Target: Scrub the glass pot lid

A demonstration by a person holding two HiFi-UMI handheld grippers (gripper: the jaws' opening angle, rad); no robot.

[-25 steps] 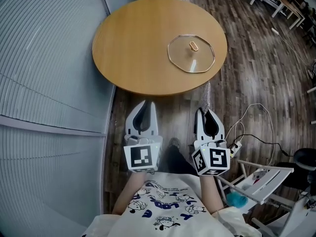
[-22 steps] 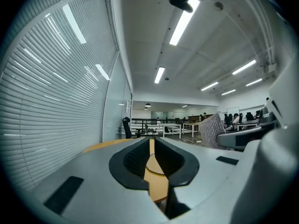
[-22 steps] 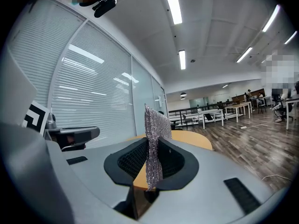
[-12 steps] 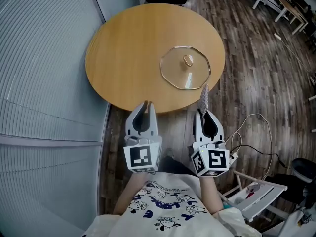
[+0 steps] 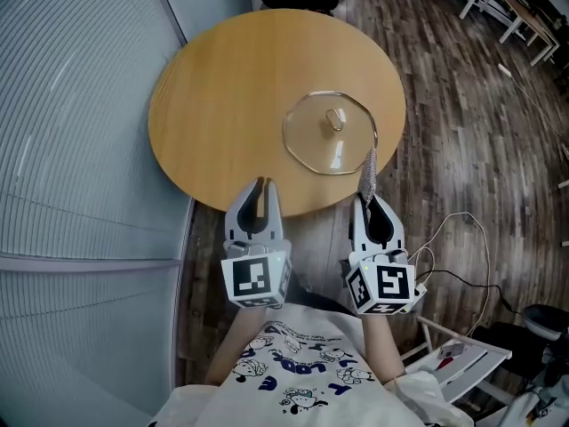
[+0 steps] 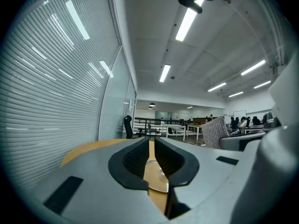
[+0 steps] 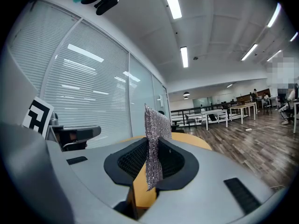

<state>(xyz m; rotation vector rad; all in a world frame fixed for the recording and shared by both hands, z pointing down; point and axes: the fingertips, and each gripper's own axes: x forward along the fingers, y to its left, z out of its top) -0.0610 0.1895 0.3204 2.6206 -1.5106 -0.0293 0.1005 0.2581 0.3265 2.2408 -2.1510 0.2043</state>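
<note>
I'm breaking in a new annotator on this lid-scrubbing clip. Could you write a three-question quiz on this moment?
1. True or false: the right gripper has its jaws shut on a silvery scrub pad.
2. Where is the glass lid? A) lying on the round table; B) on the floor; C) held in a gripper.
3. Fill in: between the jaws of the left gripper there is ____.
Key: 1 true; 2 A; 3 nothing.
</note>
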